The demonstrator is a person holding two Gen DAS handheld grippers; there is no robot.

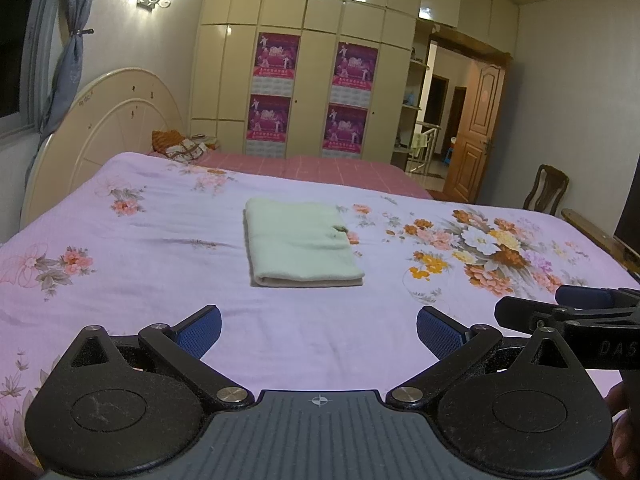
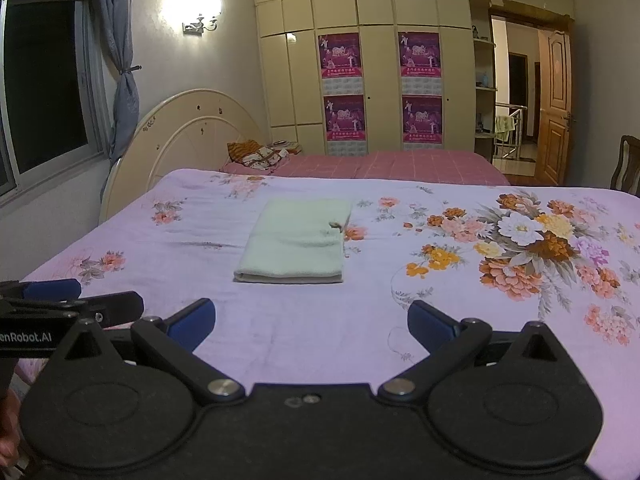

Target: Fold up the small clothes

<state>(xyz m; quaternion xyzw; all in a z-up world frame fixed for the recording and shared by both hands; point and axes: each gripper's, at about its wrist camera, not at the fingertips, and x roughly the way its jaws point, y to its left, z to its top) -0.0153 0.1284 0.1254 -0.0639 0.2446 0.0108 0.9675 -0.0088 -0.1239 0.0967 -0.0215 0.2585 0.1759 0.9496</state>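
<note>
A pale green cloth (image 1: 300,246) lies folded into a flat rectangle on the lilac floral bedspread (image 1: 140,280); it also shows in the right wrist view (image 2: 298,246). My left gripper (image 1: 319,332) is open and empty, held above the bed's near edge, well short of the cloth. My right gripper (image 2: 312,322) is open and empty too, beside the left one. The right gripper's fingers (image 1: 532,312) show at the right of the left wrist view. The left gripper's fingers (image 2: 100,306) show at the left of the right wrist view.
A cream headboard (image 1: 116,128) stands at the left. A pink checked bed (image 1: 320,168) with a bundle of clothes (image 1: 180,146) lies behind. A cream wardrobe (image 1: 312,80), an open door (image 1: 476,132) and a wooden chair (image 1: 546,194) are further off.
</note>
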